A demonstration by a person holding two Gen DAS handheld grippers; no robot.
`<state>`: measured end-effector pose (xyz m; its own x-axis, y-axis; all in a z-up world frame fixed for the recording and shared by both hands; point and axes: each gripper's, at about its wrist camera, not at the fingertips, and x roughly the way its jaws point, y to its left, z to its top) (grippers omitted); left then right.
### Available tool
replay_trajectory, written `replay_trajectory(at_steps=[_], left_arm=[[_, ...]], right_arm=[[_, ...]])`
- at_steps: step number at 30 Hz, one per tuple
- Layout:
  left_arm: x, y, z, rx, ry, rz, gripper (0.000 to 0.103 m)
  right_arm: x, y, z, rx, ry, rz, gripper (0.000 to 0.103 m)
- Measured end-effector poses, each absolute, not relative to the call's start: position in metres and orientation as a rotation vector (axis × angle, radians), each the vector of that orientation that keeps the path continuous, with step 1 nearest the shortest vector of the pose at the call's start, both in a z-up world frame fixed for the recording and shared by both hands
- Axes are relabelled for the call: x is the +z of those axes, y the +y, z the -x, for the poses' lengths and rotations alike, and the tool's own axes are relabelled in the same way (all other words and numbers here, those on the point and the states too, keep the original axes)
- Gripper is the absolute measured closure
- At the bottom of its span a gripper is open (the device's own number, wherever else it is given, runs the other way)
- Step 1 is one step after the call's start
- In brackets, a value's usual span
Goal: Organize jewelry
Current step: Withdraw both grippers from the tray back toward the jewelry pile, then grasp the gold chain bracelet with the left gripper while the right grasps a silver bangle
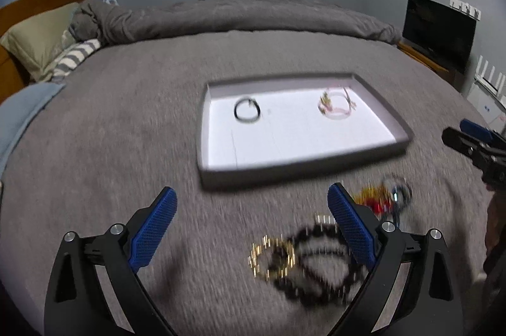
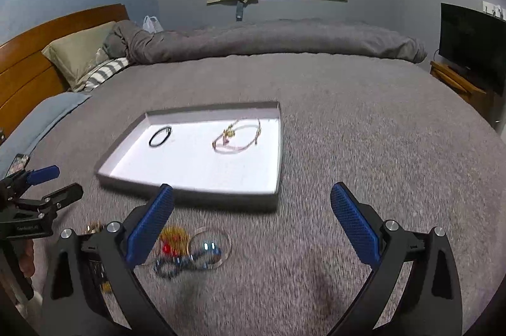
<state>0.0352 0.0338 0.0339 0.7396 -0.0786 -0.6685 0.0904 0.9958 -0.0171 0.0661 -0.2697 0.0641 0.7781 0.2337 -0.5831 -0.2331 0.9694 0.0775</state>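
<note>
left gripper: jaws wide, empty, over black-and-gold beads; right gripper: jaws wide, empty | white tray: black ring; pink bracelet

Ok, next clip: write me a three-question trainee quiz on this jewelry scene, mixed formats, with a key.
1. True or false: the left gripper is shut on a necklace.
2. How many pieces lie in the white tray?
3. Multiple choice: the black-and-gold beaded bracelets lie A) in the tray, B) on the grey blanket, C) on the pillow.

Key
1. False; both it and the right gripper are open and empty.
2. Two: a black bracelet and a pink cord bracelet.
3. B.
</note>
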Motion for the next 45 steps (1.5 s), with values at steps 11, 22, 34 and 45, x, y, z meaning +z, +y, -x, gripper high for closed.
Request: replay_trajectory(at_steps=[11, 22, 34, 45], left_arm=[[-0.001, 0.035, -0.014, -0.152, 0.788, -0.052, 0.005], [-0.011, 0.051, -0.022, -0.226, 0.835, 0.009, 0.007], [-0.016, 0.046, -0.027, -0.274, 0.865, 0.010, 0.038], [-0.021, 0.038, -0.029, -0.298, 0.875, -0.024, 0.058]], right_arm=[[0.021, -0.266, -0.053, 0.288, 0.722, 0.088, 0.005], [0.013, -0.254, -0.052, 0.349, 0.723, 0.128, 0.006], [0.010, -0.243, -0.047, 0.400, 0.739, 0.162, 0.022], [0.006, -0.242, -0.051, 0.419, 0.766, 0.143, 0.039]])
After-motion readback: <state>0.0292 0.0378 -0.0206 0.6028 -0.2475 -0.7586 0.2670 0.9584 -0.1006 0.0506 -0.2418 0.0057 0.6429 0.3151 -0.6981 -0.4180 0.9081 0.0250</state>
